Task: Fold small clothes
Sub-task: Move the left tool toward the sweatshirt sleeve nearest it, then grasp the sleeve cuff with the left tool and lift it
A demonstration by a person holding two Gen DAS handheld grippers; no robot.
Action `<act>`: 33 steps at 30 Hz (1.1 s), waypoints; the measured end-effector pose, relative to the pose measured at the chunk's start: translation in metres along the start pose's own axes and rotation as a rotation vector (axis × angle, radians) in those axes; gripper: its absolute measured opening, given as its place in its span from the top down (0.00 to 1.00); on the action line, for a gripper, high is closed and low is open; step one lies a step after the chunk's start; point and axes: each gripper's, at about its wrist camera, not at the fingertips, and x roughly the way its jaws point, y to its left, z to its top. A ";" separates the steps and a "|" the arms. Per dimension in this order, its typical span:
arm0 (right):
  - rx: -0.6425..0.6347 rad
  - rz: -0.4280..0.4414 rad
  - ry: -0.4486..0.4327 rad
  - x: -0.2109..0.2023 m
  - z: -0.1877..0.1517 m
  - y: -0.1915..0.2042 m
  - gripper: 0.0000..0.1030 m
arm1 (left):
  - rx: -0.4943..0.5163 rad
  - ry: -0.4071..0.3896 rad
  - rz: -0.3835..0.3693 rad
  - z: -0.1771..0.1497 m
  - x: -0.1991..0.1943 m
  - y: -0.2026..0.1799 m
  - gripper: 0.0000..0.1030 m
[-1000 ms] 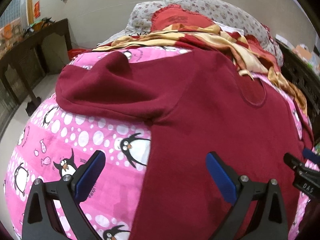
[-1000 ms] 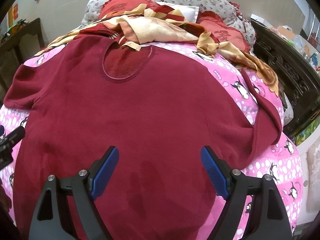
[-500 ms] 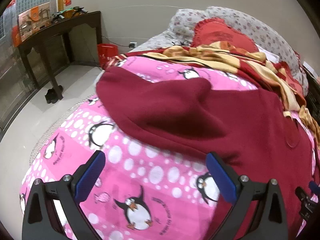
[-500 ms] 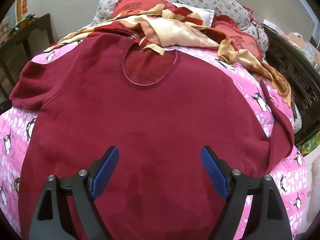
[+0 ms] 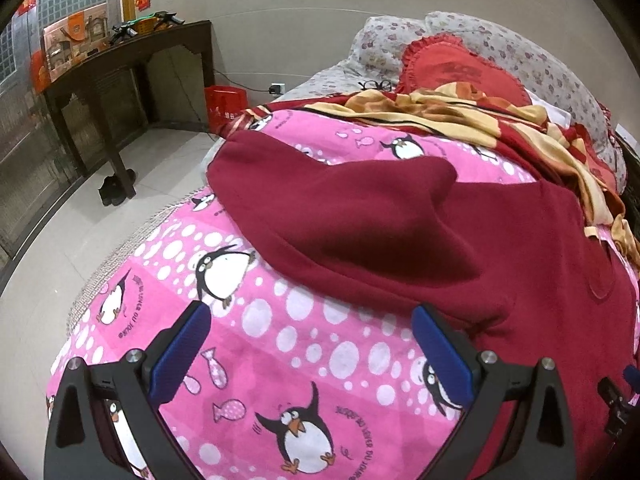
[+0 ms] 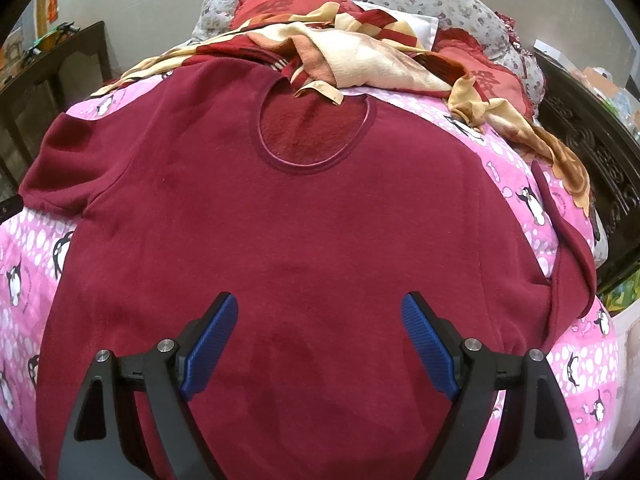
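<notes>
- Shirt [image 6: 312, 216], dark red and short-sleeved, is seen spread face-up on the pink penguin-print blanket [image 5: 280, 344] of a bed, collar toward the pillows; no fold has yet been made in it.
- Its left sleeve [image 5: 320, 200] is now centred ahead of the left gripper [image 5: 312, 344], whereas a second ago the shirt's side hem and body were framed there; the camera has been swung outward toward the bed's edge and the sleeve.
- From this it is judged that the sleeve has been chosen as the first part to be folded inward, and that a grasp on it is being lined up.
- In the right wrist view the neckline [image 6: 316, 132] has been brought slightly nearer and more central than a second ago, so only a small advance over the body is indicated.
- The left gripper is held low over bare blanket, just short of the sleeve's lower edge, fingers spread wide and nothing between them.
- The right gripper [image 6: 320, 344] is held above the shirt's lower middle, pointed toward the collar, fingers likewise wide apart and empty; whether the cloth is touched cannot be told.
- The right sleeve [image 6: 568, 248] lies partly turned over itself near the bed's far edge.
- Beyond the collar, a red-and-cream crumpled cloth [image 6: 360, 56] is heaped against the pillows, one corner of it resting on the neckline.
</notes>
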 end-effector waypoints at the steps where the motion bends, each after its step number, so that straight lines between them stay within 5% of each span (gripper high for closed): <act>1: -0.002 0.001 0.001 0.000 0.000 0.001 0.09 | -0.002 0.001 0.002 0.001 0.001 0.001 0.00; 19: -0.030 0.054 0.016 0.009 0.003 0.019 0.09 | -0.038 0.017 0.027 0.013 0.016 0.029 0.00; 25: -0.020 0.059 0.022 0.008 0.003 0.016 0.09 | -0.189 0.013 -0.042 0.042 0.032 0.068 0.01; 33: -0.015 0.079 0.023 0.002 0.002 0.017 0.09 | -0.418 0.129 -0.103 0.086 0.100 0.115 0.17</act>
